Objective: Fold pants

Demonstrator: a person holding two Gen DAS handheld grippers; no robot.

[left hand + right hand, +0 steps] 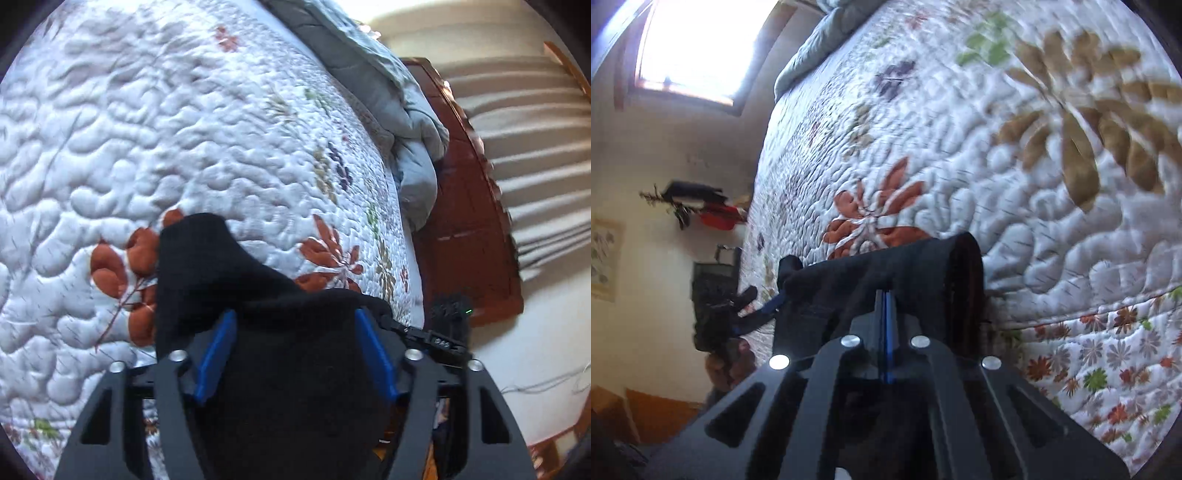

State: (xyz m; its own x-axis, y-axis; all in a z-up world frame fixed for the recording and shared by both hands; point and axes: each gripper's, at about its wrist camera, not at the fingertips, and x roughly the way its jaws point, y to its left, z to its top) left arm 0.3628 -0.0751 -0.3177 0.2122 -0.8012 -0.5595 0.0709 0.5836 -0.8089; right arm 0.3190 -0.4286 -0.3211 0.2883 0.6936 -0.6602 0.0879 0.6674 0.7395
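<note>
In the left wrist view, the left gripper (295,321) has its blue fingers (218,354) spread wide, and the black pants (266,332) drape between and over them, above the quilt (184,129) near its right edge.

In the right wrist view, the right gripper (888,295) is closed, pinching the pants (905,273) above the quilt (1015,184), near its left edge.

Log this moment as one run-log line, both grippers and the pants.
left gripper: open, cloth between fingers | right gripper: shut on black pants | pants: above floral quilt
</note>
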